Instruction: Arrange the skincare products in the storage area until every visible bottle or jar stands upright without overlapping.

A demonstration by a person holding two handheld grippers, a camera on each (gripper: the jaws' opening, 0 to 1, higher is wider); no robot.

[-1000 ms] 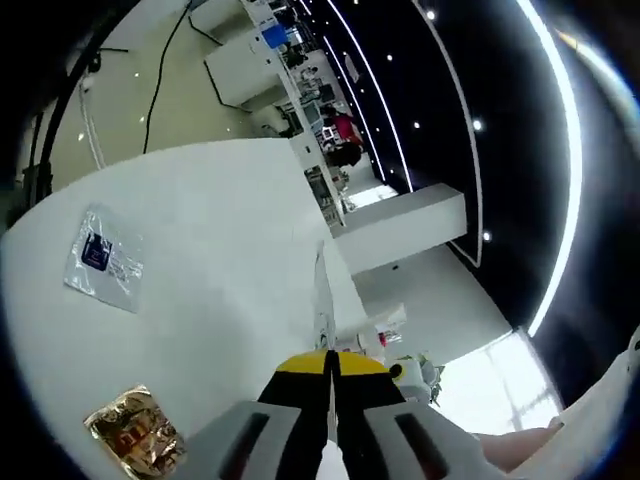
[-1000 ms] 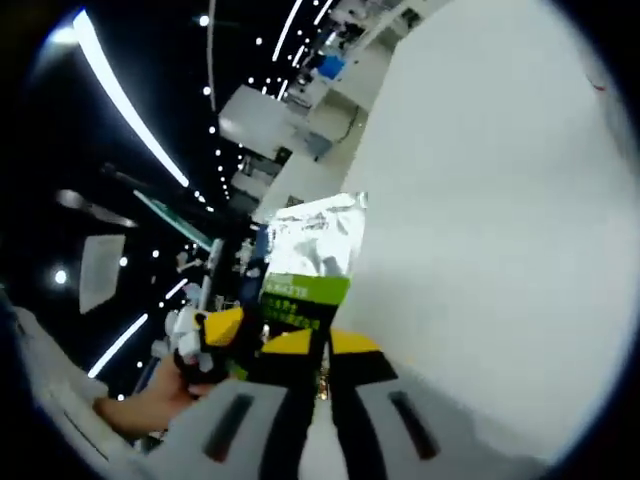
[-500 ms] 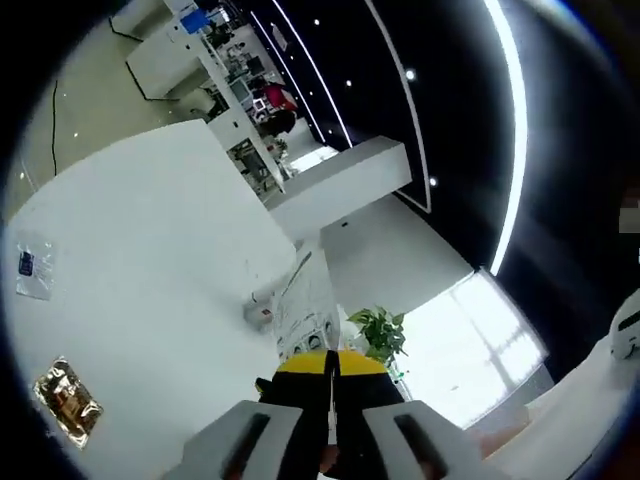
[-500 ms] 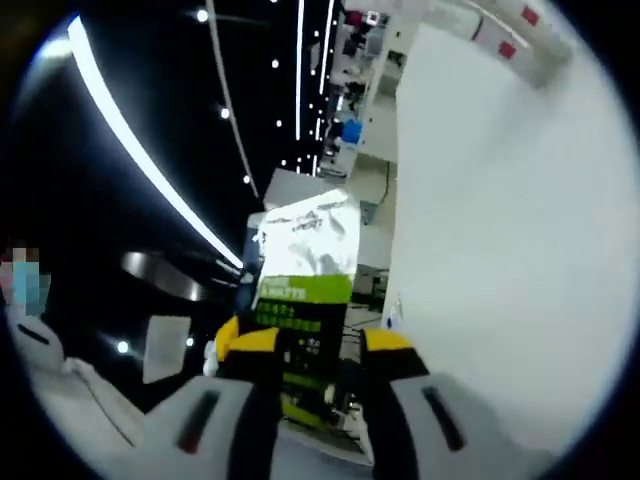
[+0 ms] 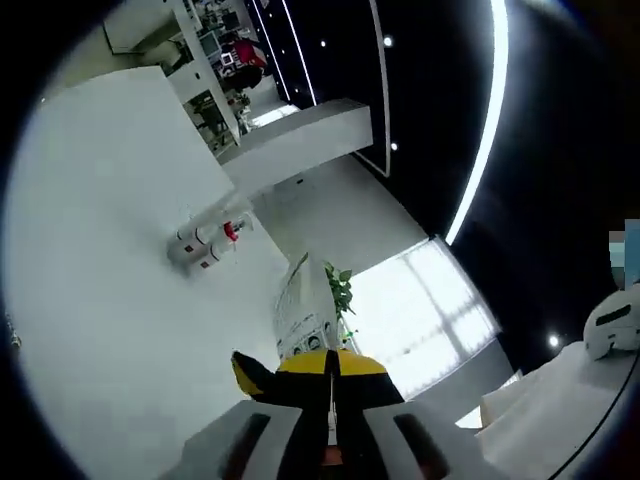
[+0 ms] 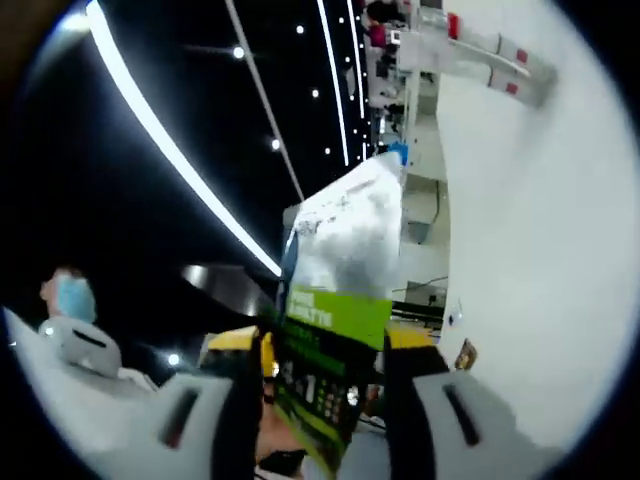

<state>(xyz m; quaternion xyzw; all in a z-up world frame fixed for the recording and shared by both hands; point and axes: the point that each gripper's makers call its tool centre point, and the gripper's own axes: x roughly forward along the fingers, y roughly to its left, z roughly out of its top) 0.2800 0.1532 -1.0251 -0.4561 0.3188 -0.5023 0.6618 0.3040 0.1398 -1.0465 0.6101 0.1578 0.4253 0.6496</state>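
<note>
A thin white sachet (image 5: 305, 312) stands edge-on out of my left gripper (image 5: 330, 362), whose jaws are shut on it. In the right gripper view the same silver and green sachet (image 6: 340, 290) stands between the yellow tips of my right gripper (image 6: 322, 345), whose jaws are spread open on either side of it. White tubes with red caps (image 5: 205, 245) lie on their sides, close together, on the white table (image 5: 100, 200). In the right gripper view these tubes (image 6: 485, 55) lie at the table's far end.
A small gold sachet (image 6: 465, 352) lies on the table (image 6: 560, 250) near my right gripper. Beyond the table edge are white counters (image 5: 300, 145), shelving, a potted plant (image 5: 340, 290) and a bright window. A person (image 6: 70, 300) stands off to the left.
Both views have swung with the hands, bringing the tubes into sight. My right gripper's jaws, shut on the sachet a second ago, now stand apart; the left gripper stays shut on it.
</note>
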